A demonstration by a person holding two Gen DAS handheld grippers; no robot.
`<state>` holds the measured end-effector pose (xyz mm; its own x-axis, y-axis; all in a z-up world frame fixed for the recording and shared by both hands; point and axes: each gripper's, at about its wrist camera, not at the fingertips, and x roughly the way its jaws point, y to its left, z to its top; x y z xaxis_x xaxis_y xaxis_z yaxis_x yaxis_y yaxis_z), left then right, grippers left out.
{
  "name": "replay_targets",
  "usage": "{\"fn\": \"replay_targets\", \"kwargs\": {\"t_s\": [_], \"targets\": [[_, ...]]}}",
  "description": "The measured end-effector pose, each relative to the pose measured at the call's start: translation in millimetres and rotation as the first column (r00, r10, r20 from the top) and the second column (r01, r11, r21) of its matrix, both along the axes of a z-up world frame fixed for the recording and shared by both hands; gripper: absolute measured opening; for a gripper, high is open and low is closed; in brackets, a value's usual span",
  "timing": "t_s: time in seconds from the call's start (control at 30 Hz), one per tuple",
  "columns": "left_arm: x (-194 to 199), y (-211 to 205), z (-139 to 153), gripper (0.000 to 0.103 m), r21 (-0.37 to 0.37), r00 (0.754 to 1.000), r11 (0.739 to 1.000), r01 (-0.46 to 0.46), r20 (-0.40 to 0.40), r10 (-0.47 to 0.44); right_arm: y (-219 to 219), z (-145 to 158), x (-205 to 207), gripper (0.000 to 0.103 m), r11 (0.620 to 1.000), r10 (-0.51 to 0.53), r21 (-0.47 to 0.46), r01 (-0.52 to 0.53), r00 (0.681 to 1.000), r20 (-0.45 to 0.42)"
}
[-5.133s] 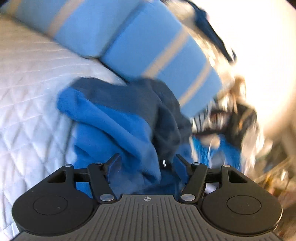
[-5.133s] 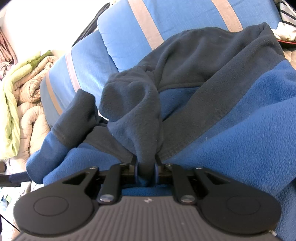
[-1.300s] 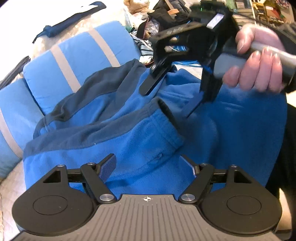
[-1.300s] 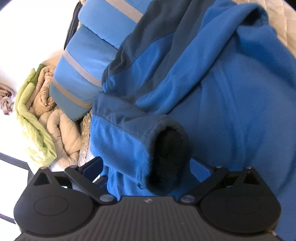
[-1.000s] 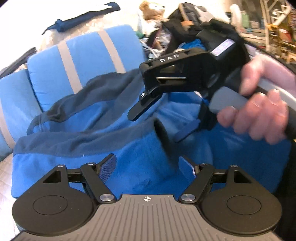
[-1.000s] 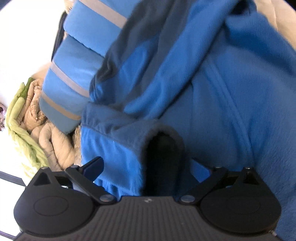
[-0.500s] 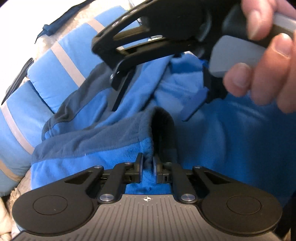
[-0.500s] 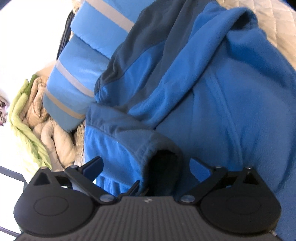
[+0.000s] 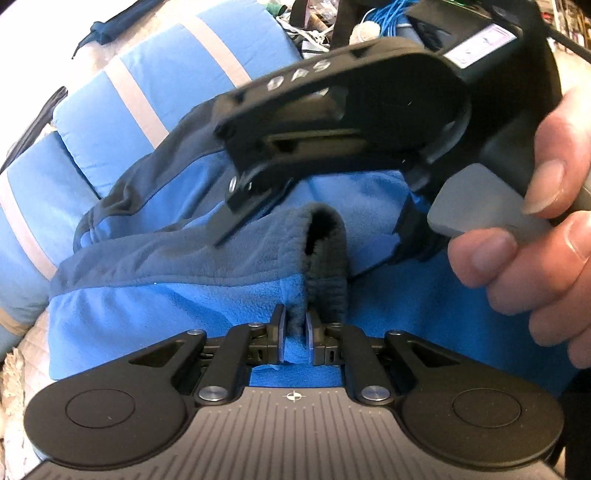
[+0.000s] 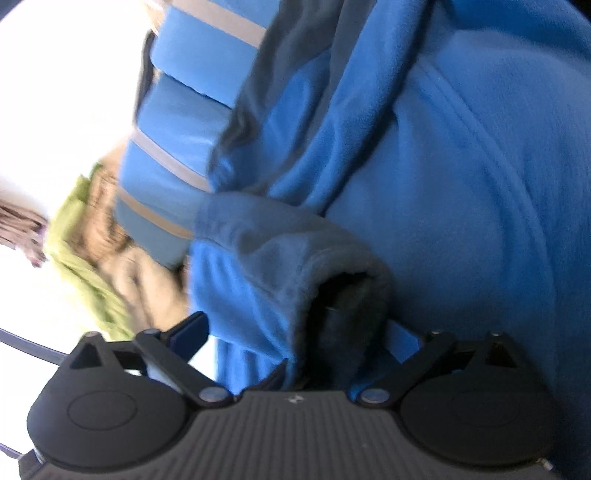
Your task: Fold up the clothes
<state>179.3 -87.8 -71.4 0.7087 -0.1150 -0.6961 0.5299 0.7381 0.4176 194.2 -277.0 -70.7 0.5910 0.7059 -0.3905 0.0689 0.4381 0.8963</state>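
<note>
A blue fleece jacket with dark grey shoulders lies spread on the bed. Its sleeve cuff stands up with its dark opening showing. My left gripper is shut on the fabric at the base of that cuff. In the left wrist view a hand holds my right gripper just above, its fingers straddling the cuff. In the right wrist view the cuff sits between the wide jaws of my right gripper. Those jaws are closing, and the pads do not press on the cloth.
Blue cushions with grey stripes lie behind the jacket. A green and beige quilt is bunched at the left of the right wrist view. Cluttered bags and cables sit at the back. The person's hand fills the right side.
My left gripper closed on the base of the cuff and has stayed there. My right gripper came down around the cuff, and its jaws have started to narrow.
</note>
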Motion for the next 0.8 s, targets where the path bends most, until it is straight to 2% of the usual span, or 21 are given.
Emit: {"fn": "replay_targets", "kwargs": {"t_s": [0.1, 0.2, 0.33, 0.37, 0.43, 0.47, 0.5, 0.53, 0.57, 0.67, 0.73, 0.8], "targets": [[1, 3, 1, 0.010, -0.016, 1.000, 1.000, 0.000, 0.001, 0.001, -1, 2, -2, 0.087, 0.998, -0.002, 0.055, 0.000, 0.999, 0.044], [0, 4, 2, 0.010, -0.032, 1.000, 0.999, -0.002, -0.004, 0.002, 8, 10, -1, 0.081, 0.999, 0.033, -0.010, -0.032, 0.995, 0.091], [-1, 5, 2, 0.010, -0.047, 1.000, 0.999, 0.004, -0.003, -0.004, 20, 8, 6, 0.072, 0.996, 0.069, -0.057, -0.065, 0.994, 0.079], [-2, 5, 3, 0.010, -0.052, 1.000, 0.999, 0.004, -0.001, -0.004, 21, 5, 7, 0.066, 0.996, 0.067, -0.060, -0.063, 0.995, 0.071], [-3, 7, 5, 0.014, -0.060, 1.000, 0.998, -0.001, 0.009, 0.002, 24, -1, 10, 0.041, 0.996, 0.057, -0.076, -0.053, 0.998, 0.041], [-6, 10, 10, 0.014, -0.075, 1.000, 0.997, -0.010, 0.026, 0.012, 25, -3, 13, 0.020, 0.994, 0.054, -0.095, -0.053, 0.998, 0.011], [-9, 12, 15, 0.015, -0.092, 0.999, 0.996, -0.016, 0.047, 0.020, 26, -4, 16, 0.020, 0.993, 0.054, -0.107, -0.054, 0.999, -0.010], [-15, 17, 22, 0.024, -0.112, 0.996, 0.994, -0.014, 0.084, 0.023, 25, 0, 17, 0.019, 0.993, 0.057, -0.105, -0.058, 0.998, -0.006], [-21, 21, 29, 0.038, -0.120, 0.990, 0.993, -0.011, 0.137, 0.028, 25, 9, 18, 0.019, 0.992, 0.068, -0.110, -0.066, 0.998, 0.015], [-35, 35, 48, 0.060, -0.144, 0.960, 0.990, -0.006, 0.277, 0.046, 24, 48, 24, 0.018, 0.986, 0.088, -0.149, -0.073, 0.992, 0.094], [-42, 47, 58, 0.069, -0.158, 0.934, 0.987, -0.006, 0.351, 0.062, 22, 75, 32, 0.018, 0.987, 0.080, -0.148, -0.060, 0.988, 0.134], [-38, 59, 58, 0.072, -0.124, 0.916, 0.991, -0.049, 0.391, 0.094, 19, 106, 44, 0.018, 0.988, 0.062, -0.149, -0.036, 0.983, 0.174]]}}
